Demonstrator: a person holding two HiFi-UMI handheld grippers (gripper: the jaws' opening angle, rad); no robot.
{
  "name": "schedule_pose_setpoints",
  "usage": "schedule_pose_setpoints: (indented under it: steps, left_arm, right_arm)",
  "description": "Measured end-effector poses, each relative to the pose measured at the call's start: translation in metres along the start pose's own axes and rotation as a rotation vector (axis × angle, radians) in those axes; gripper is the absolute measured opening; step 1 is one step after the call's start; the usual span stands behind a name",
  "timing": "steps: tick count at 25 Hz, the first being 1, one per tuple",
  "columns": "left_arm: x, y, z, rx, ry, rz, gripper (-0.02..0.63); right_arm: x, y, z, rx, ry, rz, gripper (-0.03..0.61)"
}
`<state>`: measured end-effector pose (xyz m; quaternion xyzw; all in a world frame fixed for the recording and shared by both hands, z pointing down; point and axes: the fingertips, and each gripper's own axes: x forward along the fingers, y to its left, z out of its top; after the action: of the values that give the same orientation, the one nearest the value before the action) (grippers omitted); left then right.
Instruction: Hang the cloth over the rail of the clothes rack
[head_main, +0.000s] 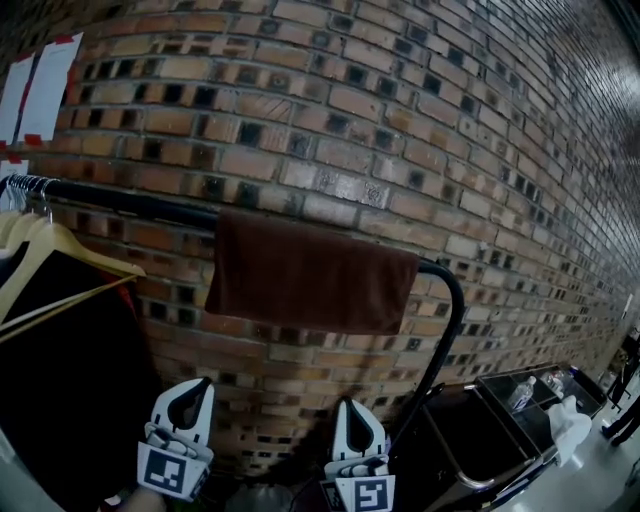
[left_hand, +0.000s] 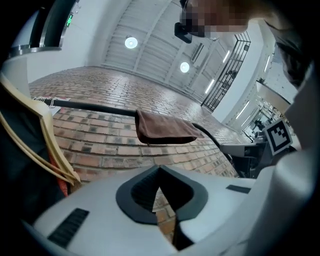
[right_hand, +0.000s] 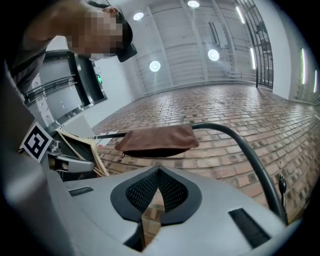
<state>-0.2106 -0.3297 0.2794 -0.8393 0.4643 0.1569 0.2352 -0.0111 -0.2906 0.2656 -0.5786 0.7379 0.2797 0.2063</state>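
A brown cloth (head_main: 310, 275) hangs folded over the black rail (head_main: 130, 200) of the clothes rack, in front of a brick wall. It also shows draped on the rail in the left gripper view (left_hand: 165, 129) and the right gripper view (right_hand: 157, 140). My left gripper (head_main: 193, 385) is low, below the cloth's left edge, and well apart from it. Its jaws meet at the tips (left_hand: 159, 170) with nothing between them. My right gripper (head_main: 357, 403) sits below the cloth's right half, also shut (right_hand: 158, 170) and empty.
Wooden hangers (head_main: 50, 260) with dark garments hang at the rail's left end. The rail bends down at the right into a post (head_main: 445, 340). A black cart (head_main: 500, 420) with white items stands at the lower right. Papers (head_main: 40, 85) are stuck on the wall.
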Motion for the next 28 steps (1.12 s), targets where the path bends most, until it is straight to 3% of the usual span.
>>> schedule_pose_setpoints:
  steps: [5,10,16,21,28]
  left_arm:
    - [-0.022,-0.017,-0.032,-0.114,0.085,-0.021,0.012]
    - [-0.024,-0.045,-0.079,-0.159,0.207,-0.047,0.012]
    - [-0.034,-0.076,-0.122,-0.207,0.308,-0.034,0.012]
    - [-0.035,-0.104,-0.129,-0.203,0.33,-0.02,0.012]
    - [-0.037,-0.136,-0.102,-0.199,0.336,0.008,0.012]
  right_arm:
    - [-0.018,0.03,-0.02,0.057,0.084,0.029,0.02]
    - [-0.033,0.032,-0.056,0.028,0.196,0.057,0.02]
    - [-0.072,0.029,-0.112,0.109,0.365,0.093,0.021]
    - [-0.097,0.0,-0.111,0.117,0.401,0.103,0.02]
    - [-0.124,-0.033,-0.089,0.143,0.406,0.102,0.02]
